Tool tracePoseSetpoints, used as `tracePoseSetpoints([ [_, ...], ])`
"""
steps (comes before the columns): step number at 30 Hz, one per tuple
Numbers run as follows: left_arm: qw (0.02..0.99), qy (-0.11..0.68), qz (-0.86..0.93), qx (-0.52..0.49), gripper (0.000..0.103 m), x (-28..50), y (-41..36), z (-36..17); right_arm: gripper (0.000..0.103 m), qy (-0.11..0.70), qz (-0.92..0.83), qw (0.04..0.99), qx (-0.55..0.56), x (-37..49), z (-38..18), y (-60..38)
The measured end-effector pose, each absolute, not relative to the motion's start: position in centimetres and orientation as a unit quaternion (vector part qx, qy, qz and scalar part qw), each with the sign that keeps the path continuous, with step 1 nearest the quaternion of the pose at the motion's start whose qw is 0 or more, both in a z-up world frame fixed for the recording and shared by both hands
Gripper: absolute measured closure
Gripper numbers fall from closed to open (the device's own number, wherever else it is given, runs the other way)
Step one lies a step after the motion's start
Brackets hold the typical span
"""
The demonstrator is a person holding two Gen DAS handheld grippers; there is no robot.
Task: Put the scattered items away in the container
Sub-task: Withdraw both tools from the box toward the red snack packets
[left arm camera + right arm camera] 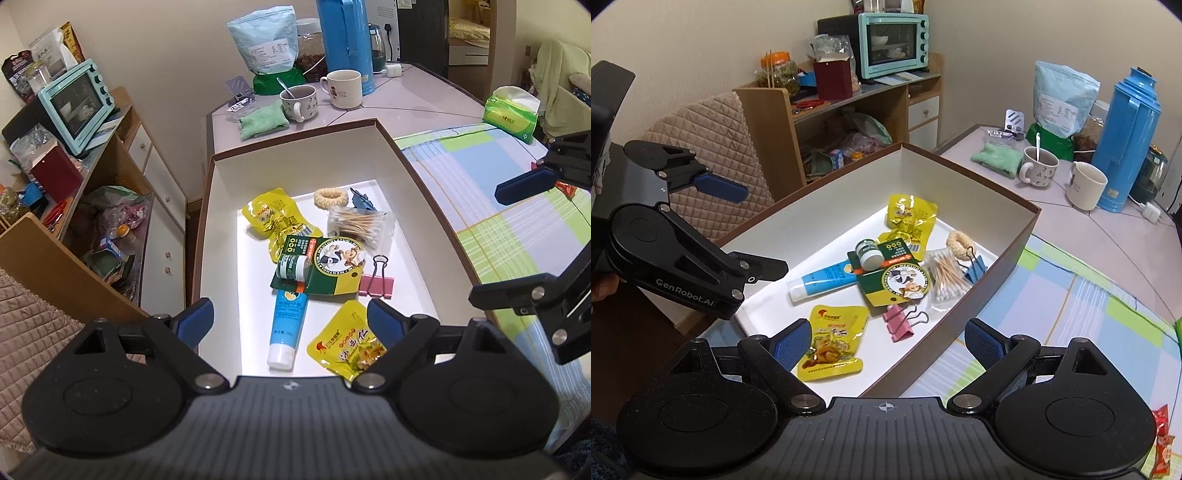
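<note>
Box (295,155) lies beneath left gripper (291,325) and right gripper (888,343), both wide open, empty.

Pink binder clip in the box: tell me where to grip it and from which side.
Grip the pink binder clip across its folded pink body, coming straight down from above. It lies flat on the box floor with bare floor around the body, and its wire handles point at the near wall, too thin and springy to hold firmly.

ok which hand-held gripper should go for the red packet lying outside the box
Right. The red packet lies on the cloth beside the open right hand-held gripper; the left hand-held gripper is across the box, farther off.
</note>
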State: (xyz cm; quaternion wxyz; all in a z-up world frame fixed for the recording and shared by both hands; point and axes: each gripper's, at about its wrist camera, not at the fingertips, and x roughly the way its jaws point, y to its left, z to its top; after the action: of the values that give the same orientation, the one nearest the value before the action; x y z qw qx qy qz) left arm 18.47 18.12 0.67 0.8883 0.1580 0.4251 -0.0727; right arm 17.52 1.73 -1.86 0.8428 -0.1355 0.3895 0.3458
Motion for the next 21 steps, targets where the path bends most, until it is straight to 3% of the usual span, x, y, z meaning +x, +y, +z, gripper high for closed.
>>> tracePoseSetpoints([
  [21, 0.891, 0.425, -0.012, 0.162, 0.012, 13.7, 15.1, 2.0, 0.011, 0.37, 0.379, 0.839, -0.127, 14.7, -0.1, -2.6],
])
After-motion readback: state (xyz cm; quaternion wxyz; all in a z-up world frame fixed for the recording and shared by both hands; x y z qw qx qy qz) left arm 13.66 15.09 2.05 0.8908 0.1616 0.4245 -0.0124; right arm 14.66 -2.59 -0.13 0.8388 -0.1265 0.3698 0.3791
